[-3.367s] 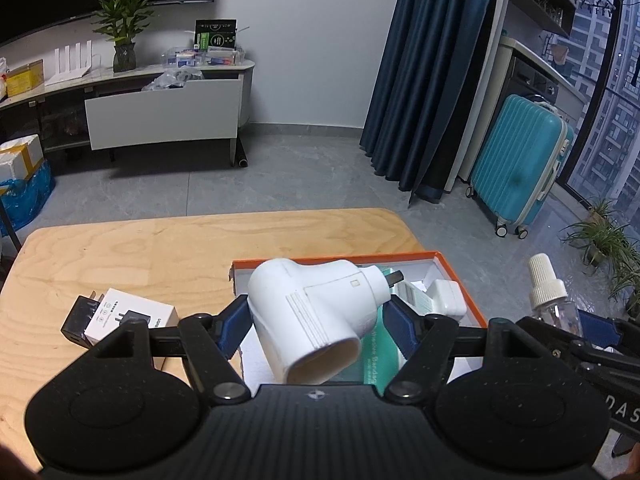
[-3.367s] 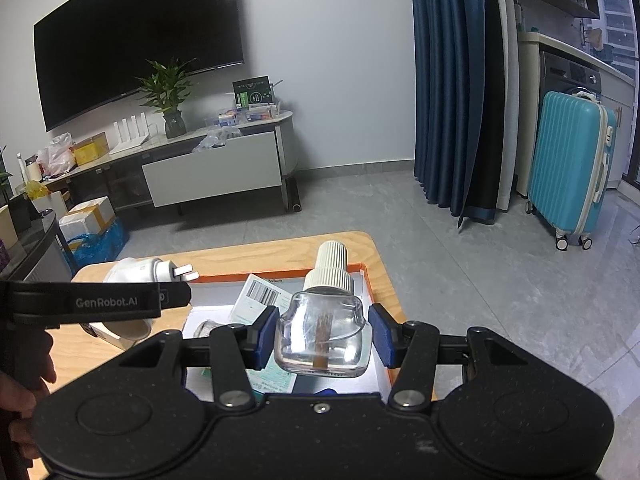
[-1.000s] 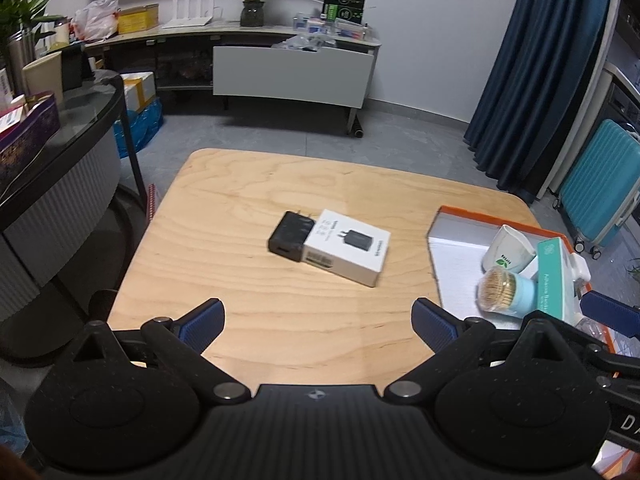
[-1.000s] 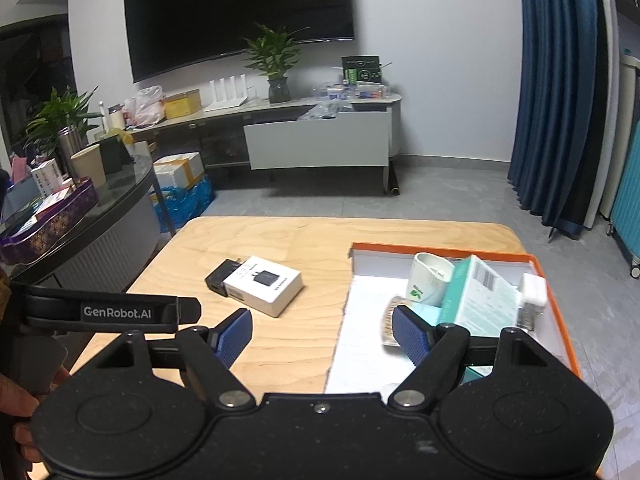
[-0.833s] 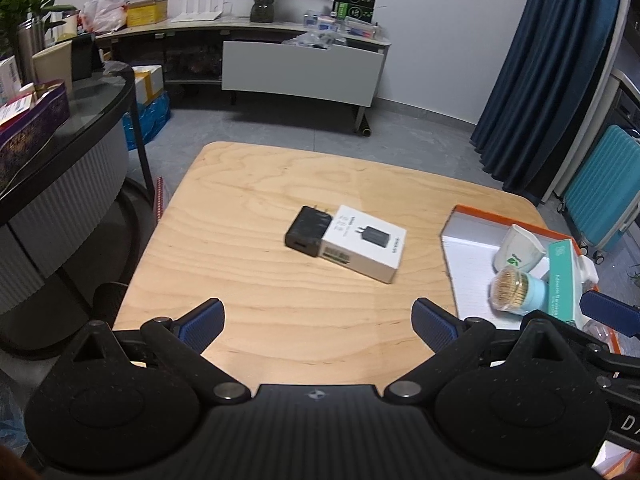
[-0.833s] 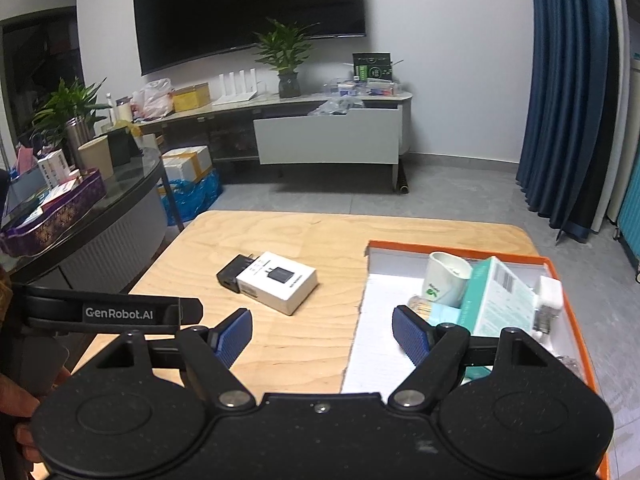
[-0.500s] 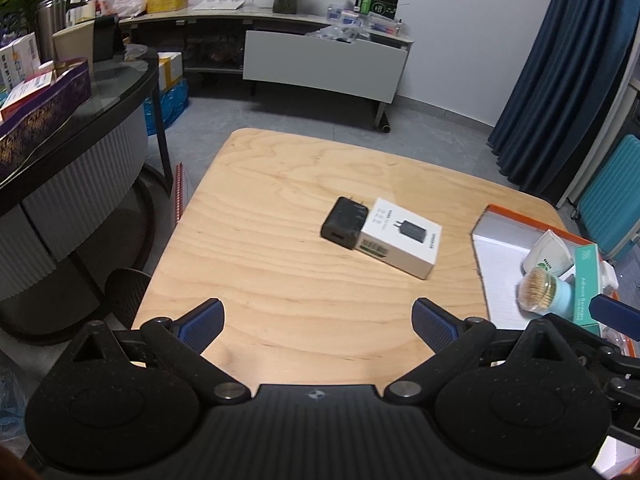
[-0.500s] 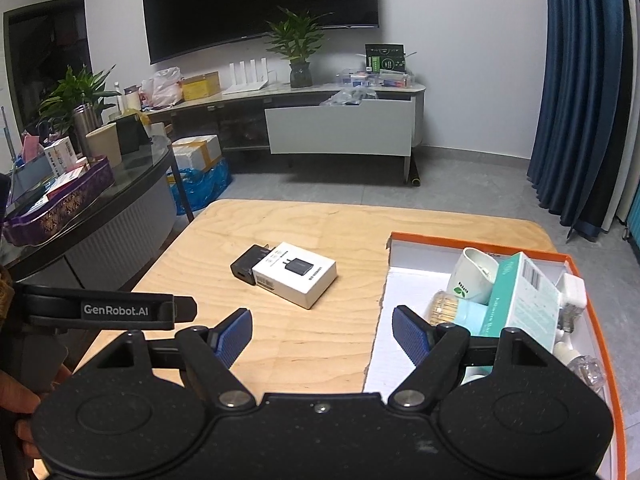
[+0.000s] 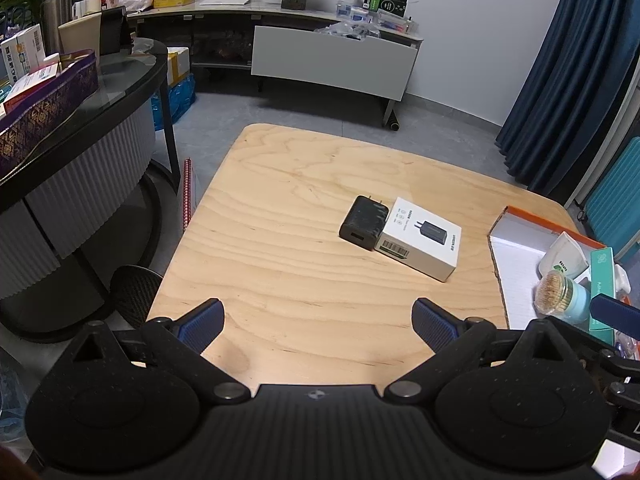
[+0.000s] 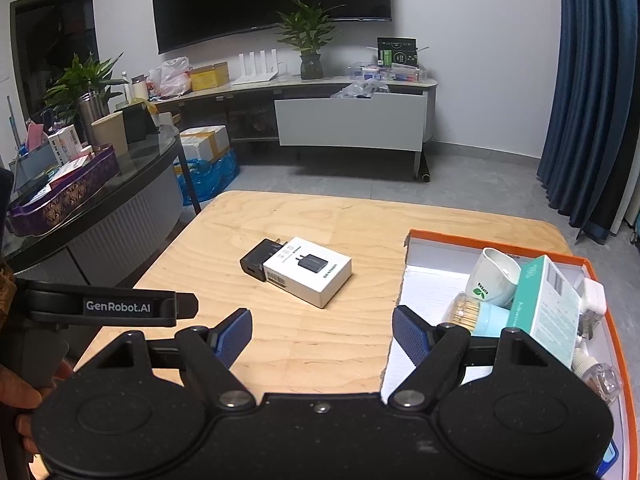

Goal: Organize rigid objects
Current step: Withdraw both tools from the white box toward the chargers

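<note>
A black charger (image 9: 363, 222) lies against a white charger box (image 9: 421, 238) in the middle of the wooden table (image 9: 280, 240); both also show in the right wrist view, the charger (image 10: 256, 263) and the box (image 10: 308, 271). An orange-rimmed white box (image 10: 428, 284) at the right holds a white cup (image 10: 494, 278), a teal carton (image 10: 546, 308), a toothpick jar (image 10: 474, 314), a white plug (image 10: 592, 294) and a clear bottle (image 10: 600, 376). My left gripper (image 9: 318, 322) is open and empty above the table's near edge. My right gripper (image 10: 322, 334) is open and empty, near the box's left wall.
A dark glass counter (image 9: 60, 112) with boxes stands to the left of the table. A TV console (image 10: 348, 120) with a plant lines the far wall. Blue curtains (image 10: 592, 100) and a teal suitcase (image 9: 616, 200) are on the right.
Both grippers let go of the white adapter and the clear bottle in the orange box, opened, and pulled back and left. The charger and its box have come into view.
</note>
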`<state>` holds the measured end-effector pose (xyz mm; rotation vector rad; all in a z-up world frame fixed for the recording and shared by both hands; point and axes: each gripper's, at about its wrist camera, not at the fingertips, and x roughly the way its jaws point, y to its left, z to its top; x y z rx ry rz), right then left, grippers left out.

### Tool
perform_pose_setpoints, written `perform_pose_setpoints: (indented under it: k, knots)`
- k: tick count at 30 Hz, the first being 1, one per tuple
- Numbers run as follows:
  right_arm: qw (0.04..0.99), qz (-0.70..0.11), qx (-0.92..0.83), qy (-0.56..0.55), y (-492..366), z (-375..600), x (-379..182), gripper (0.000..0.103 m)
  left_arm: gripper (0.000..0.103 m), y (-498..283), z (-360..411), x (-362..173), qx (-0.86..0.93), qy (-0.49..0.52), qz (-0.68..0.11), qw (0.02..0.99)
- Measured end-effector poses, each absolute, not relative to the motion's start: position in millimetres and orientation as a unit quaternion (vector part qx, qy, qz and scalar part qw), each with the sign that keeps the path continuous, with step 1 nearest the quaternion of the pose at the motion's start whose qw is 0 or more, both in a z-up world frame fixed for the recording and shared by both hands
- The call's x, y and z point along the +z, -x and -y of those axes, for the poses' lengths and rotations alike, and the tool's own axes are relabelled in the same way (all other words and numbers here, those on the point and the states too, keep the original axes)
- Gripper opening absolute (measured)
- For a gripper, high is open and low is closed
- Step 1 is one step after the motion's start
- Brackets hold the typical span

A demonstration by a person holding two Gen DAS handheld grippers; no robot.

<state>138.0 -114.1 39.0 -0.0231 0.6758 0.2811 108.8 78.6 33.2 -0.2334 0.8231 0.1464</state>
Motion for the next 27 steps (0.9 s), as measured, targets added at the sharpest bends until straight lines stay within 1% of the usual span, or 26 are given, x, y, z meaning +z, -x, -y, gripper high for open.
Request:
perform_pose_setpoints:
  k: [17, 27]
  knots:
    - [0.924, -0.342, 0.164, 0.038, -166, 96, 27, 0.091, 0.103, -120, -89, 23, 0.07, 0.104, -0.409, 0.904]
    - [0.912, -0.353, 0.194, 0.072, -195, 89, 22, 0.091, 0.103, -132, -92, 19, 0.063, 0.095, -0.415, 0.903]
